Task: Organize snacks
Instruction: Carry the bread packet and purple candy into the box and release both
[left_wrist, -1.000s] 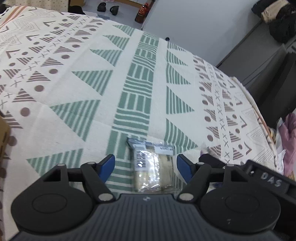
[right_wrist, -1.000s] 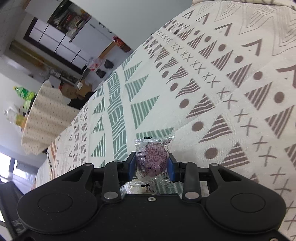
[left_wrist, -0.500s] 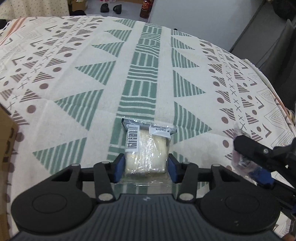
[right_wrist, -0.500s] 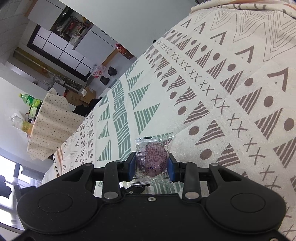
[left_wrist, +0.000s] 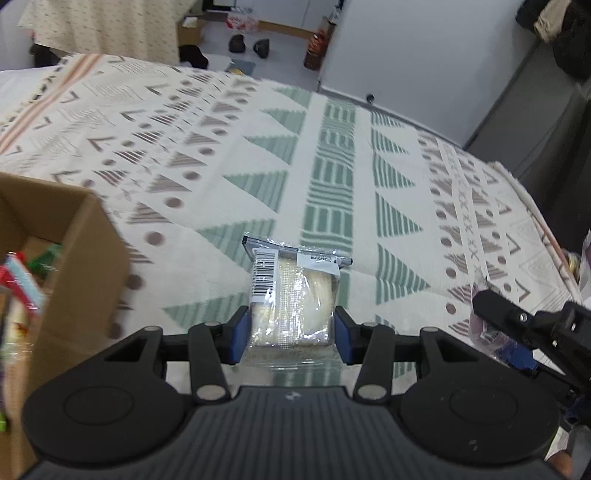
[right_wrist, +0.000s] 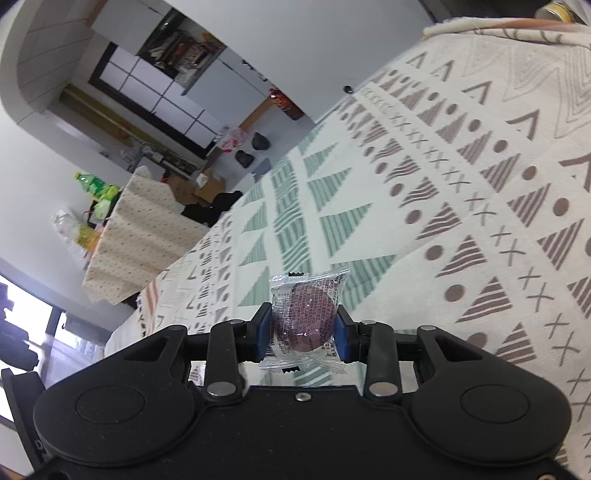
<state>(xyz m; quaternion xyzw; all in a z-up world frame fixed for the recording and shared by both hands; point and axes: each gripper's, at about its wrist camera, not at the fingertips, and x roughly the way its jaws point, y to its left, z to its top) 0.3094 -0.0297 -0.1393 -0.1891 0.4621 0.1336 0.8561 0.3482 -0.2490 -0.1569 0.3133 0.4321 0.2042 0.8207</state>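
My left gripper (left_wrist: 290, 334) is shut on a clear-wrapped pale cake snack (left_wrist: 293, 295) with a barcode label, held above the patterned tablecloth (left_wrist: 332, 177). An open cardboard box (left_wrist: 55, 258) holding several colourful snack packs stands at the left of the left wrist view. My right gripper (right_wrist: 301, 334) is shut on a clear packet with a round purple snack (right_wrist: 306, 321), lifted off the cloth. That same right gripper (left_wrist: 524, 354) shows at the right edge of the left wrist view.
The tablecloth (right_wrist: 461, 192) covers the table to its far edge. Beyond it lie a floor with shoes (left_wrist: 251, 44), a second cloth-covered table (right_wrist: 140, 229) with bottles, a white door (left_wrist: 417, 48) and dark furniture at the right.
The left gripper closed on the pale cake snack and lifted it, bringing the cardboard box into view. The right gripper rose with the purple snack still in it.
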